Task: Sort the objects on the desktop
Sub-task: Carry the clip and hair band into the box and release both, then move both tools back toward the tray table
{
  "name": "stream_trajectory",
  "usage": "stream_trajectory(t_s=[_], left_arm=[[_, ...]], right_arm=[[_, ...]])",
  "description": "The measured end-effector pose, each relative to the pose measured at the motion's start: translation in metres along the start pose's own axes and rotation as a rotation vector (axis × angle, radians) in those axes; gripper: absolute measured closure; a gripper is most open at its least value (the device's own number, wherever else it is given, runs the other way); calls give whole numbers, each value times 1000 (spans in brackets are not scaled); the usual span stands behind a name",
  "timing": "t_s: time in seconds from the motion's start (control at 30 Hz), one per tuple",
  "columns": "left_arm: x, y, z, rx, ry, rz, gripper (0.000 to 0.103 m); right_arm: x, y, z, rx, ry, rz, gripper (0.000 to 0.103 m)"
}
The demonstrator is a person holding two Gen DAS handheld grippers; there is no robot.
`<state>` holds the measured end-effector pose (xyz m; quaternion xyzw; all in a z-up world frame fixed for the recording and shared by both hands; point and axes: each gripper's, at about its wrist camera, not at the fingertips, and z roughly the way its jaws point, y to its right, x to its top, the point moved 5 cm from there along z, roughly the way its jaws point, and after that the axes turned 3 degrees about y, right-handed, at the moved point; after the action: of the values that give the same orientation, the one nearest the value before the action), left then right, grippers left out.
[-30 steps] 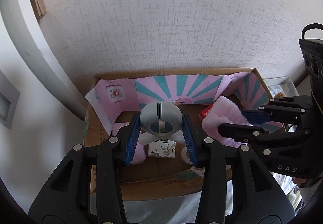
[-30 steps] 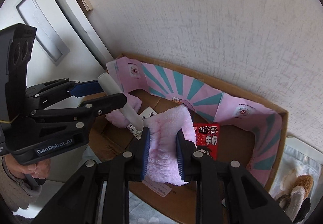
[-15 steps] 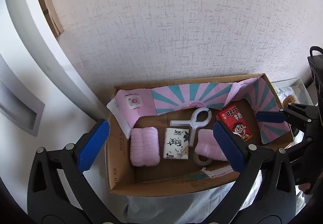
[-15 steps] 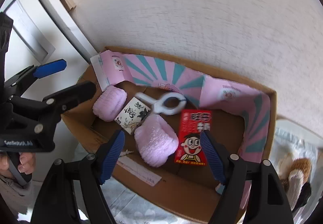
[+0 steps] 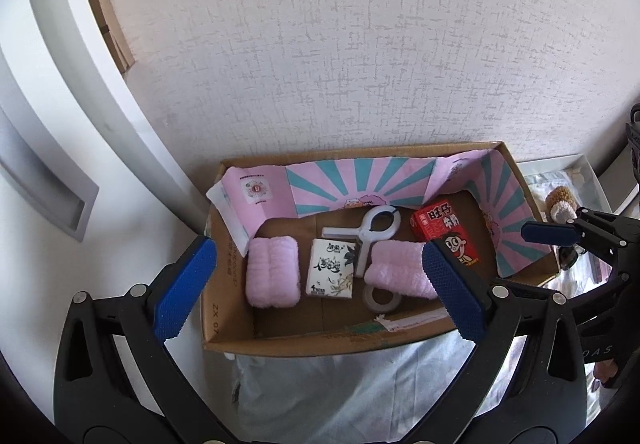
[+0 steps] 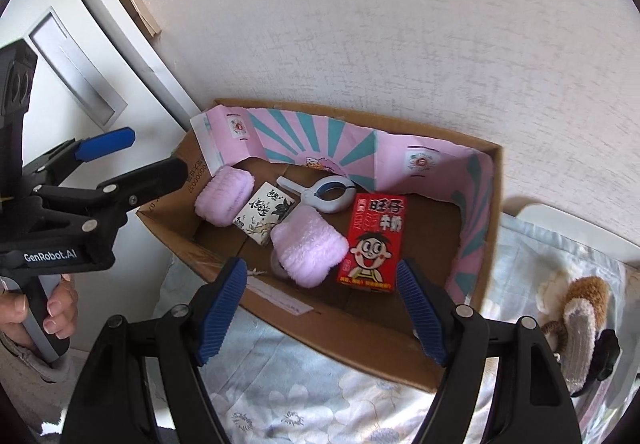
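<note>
A big cardboard box point(image 6: 360, 328) with a pink and teal paper lining sits on a flowery cloth point(image 6: 320, 396) against a white wall. The left gripper point(image 5: 320, 288) and the right gripper point(image 6: 320, 308) both hang above the box with their blue fingers wide apart and nothing in them. Inside the box lie a red milk carton point(image 6: 374, 242), two fluffy pink rolls point(image 5: 273, 273) point(image 5: 400, 275), a small tissue pack point(image 5: 331, 268), a white clip point(image 5: 374, 230) and a ring of tape point(image 5: 382, 299).
</note>
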<state>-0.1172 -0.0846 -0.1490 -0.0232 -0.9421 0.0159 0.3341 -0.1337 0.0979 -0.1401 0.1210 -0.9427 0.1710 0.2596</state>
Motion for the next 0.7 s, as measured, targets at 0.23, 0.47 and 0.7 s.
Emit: stream_trajectory(t_s=[0.23,0.47,0.7], left_arm=[[-10,16,-22,6,13,16,0],[-24,39,-45,8,13,35,0],[-25,66,-74,-12,59,69,0]], right_arm=[[-13,9,-24,-9,20,21,29],[-31,9,-48,-19,25,18,29],[-44,36,-98,-85,109,29,29]])
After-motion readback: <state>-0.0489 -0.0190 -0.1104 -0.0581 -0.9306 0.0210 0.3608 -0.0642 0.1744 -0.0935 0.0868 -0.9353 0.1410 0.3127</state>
